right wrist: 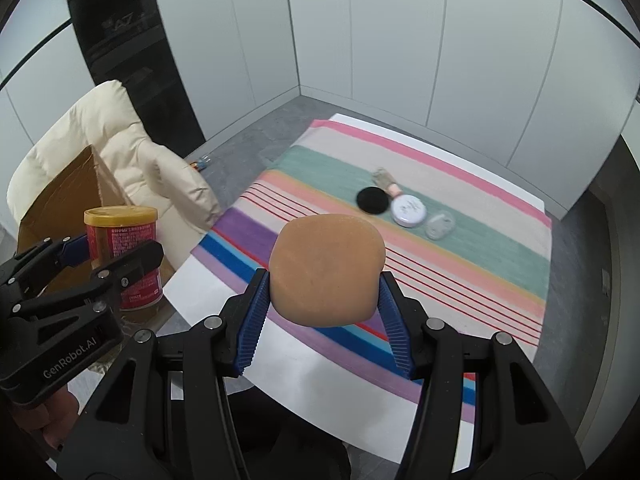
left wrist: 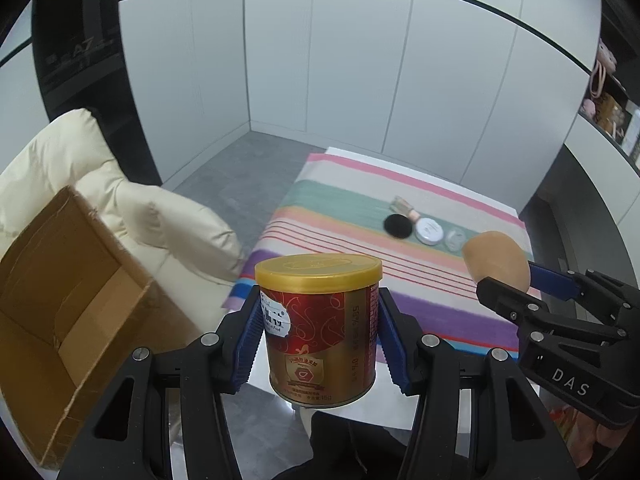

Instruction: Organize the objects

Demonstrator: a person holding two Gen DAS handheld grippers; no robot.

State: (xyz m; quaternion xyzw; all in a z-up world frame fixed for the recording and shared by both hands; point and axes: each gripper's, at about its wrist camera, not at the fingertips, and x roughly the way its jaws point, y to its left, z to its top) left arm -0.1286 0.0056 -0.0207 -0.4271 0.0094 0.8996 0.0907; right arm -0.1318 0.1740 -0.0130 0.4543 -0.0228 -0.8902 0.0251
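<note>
White panelled room, grey floor, and a white surface [right wrist: 320, 392] covered by a striped multicolour cloth [right wrist: 460, 264]. Off its left edge there's a cream puffy cushioned chair [left wrist: 132, 208] with an open brown cardboard box [left wrist: 68, 300] sitting on or against it, can't tell which.

Both hands are loaded. The left gripper [left wrist: 318, 332] has its blue-padded fingers [left wrist: 250, 340] clamped on the sides of a red and gold tin with a yellow plastic lid [left wrist: 320, 328], upright and held up in the air near the surface's left edge. The right gripper [right wrist: 324, 300] is squeezing a tan rounded sponge-like puff [right wrist: 326, 268], held above the near part of the cloth.

The thing that matters for the next move: the box lies to the left of the tin and just beside it, mouth facing roughly toward the fingers, so I'd guess the left hand is the one to go first. The tin's long axis is vertical, so it should drop in standing.

Still out on the green stripe, well apart from both grippers: a black round pad [right wrist: 373, 199], a white round compact [right wrist: 408, 210], a clear small lid-like piece [right wrist: 440, 226] and a blurry pinkish item [right wrist: 386, 182]. Nothing sits between tin and box.
</note>
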